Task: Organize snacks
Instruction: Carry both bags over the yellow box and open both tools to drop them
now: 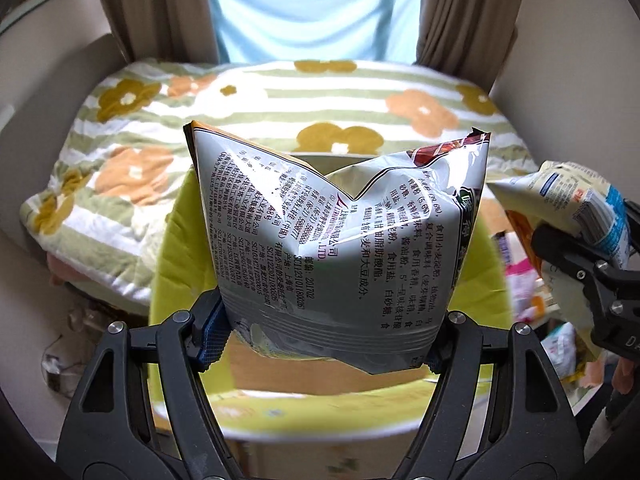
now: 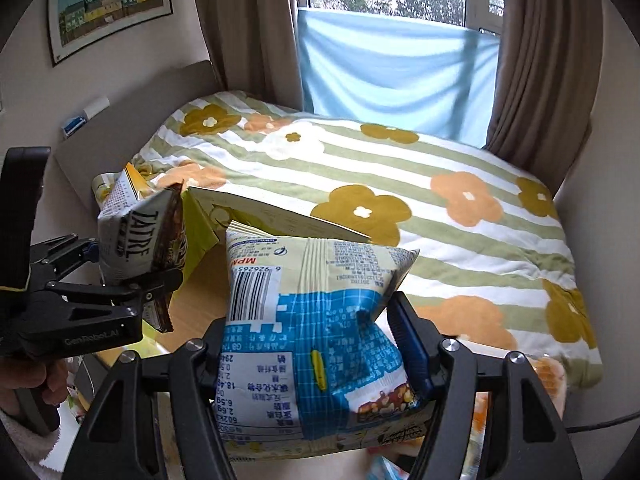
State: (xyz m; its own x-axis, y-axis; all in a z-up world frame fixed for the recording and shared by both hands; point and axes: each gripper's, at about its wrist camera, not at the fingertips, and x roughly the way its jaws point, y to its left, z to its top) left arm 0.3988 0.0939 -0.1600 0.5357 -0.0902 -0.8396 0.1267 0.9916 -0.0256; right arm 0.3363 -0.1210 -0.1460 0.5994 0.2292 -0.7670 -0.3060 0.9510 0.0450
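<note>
A crinkled silver foil snack bag (image 1: 340, 240) is clamped upright by the left tool (image 1: 324, 340) above a lime-green open box (image 1: 176, 248) — presumably for dropping in; a cream-and-blue snack packet (image 2: 316, 328) is gripped by the right tool (image 2: 316, 364) beside the floral-quilted bed (image 2: 440, 200).

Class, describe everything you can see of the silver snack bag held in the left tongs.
The silver snack bag is glossy crinkled foil, printed with black Chinese text and a dark brown picture at one corner. Puffed and sealed, its top edge dents inward. The left tongs pinch its lower end, holding it upright above the green bin.
</note>
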